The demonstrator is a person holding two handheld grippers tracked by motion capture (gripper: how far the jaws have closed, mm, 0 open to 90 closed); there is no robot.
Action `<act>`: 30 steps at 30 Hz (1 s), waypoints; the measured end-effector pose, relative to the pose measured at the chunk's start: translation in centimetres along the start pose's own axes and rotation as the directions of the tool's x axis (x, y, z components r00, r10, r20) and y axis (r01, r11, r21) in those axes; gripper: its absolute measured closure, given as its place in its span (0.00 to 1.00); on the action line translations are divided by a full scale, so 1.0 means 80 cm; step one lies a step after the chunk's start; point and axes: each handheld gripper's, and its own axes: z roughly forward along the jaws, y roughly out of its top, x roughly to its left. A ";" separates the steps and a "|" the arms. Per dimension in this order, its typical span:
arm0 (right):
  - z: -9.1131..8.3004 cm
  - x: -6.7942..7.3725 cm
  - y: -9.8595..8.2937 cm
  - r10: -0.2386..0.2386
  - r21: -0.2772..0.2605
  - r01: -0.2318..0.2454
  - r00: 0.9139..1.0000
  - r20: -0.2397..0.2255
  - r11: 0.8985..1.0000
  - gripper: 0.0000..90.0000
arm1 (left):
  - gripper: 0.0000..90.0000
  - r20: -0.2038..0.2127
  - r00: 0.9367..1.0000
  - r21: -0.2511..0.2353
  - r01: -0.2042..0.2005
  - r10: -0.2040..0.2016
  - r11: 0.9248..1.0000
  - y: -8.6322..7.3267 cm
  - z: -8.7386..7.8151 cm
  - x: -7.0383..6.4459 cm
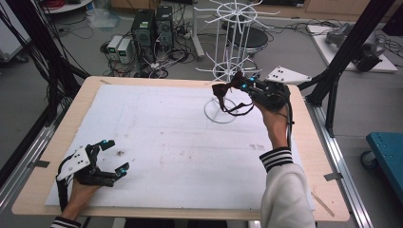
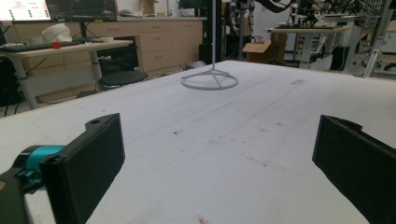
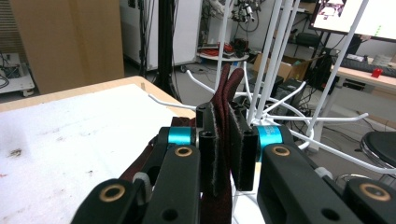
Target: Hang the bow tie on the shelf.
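— so, what's the surface and the room like?
— a white foam sheet [image 1: 157, 133], scuffed and speckled with small stains, lies on a pale wooden table [image 1: 313, 156]. around it the floor holds computer towers [image 1: 153, 26] at 12 o'clock, tangled cables, black frame struts and a blue cart [image 1: 387, 152] at 3 o'clock. the left gripper view adds wooden cabinets [image 2: 154, 39] and monitors at the far wall.
— and the thing being handled?
— a dark maroon strap [image 1: 228, 97], fuzzy like felt, with a thin black looped cord hanging below it. it is up at about 1 o'clock on the table, off the sheet, just in front of the white wire display rack [image 1: 233, 52], above the rack's ring base [image 1: 221, 110]. the right gripper [image 1: 237, 87] is clenched on it; in the right gripper view the strap [image 3: 224, 116] is sandwiched between the two pads and sticks up past them.
— the other hand?
— the left gripper [image 1: 114, 156] sits at 7 o'clock, low over the sheet, jaws spread wide with nothing between them.
— anything unclear?
— whether the strap touches a rack arm can't be told. its lower end is cut off in the right gripper view, and the rack's top runs out of frame.
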 end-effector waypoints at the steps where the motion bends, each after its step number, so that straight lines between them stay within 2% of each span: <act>1: 0.001 0.000 0.000 -0.002 -0.001 0.002 1.000 0.001 1.000 0.93 | 0.03 -0.001 1.000 -0.001 0.002 -0.002 1.000 0.000 0.000 0.000; 4: 0.003 0.000 0.001 -0.015 0.017 0.014 1.000 0.014 1.000 0.93 | 0.03 0.000 1.000 -0.001 0.002 -0.002 1.000 0.000 0.000 0.000; 10: 0.012 0.005 0.005 -0.070 0.059 0.068 0.997 0.023 0.996 0.92 | 0.03 0.000 1.000 0.000 0.003 -0.003 1.000 0.000 0.000 0.000; 13: 0.015 0.005 0.008 -0.079 0.070 0.077 0.996 0.030 0.995 0.91 | 0.03 0.000 1.000 -0.001 0.001 -0.001 1.000 0.000 0.000 0.000; 22: 0.019 0.003 0.006 -0.082 0.081 0.079 0.996 0.043 0.994 0.90 | 0.03 0.006 1.000 -0.003 0.001 -0.001 1.000 0.000 -0.001 0.000; 25: 0.018 0.001 0.006 -0.088 0.080 0.084 0.995 0.049 0.993 0.86 | 0.03 0.006 1.000 -0.004 -0.001 0.001 1.000 0.000 -0.001 0.000; 30: 0.018 -0.001 0.005 -0.088 0.071 0.084 0.995 0.057 0.994 0.84 | 0.03 0.009 1.000 -0.004 -0.001 0.001 1.000 0.000 -0.001 0.000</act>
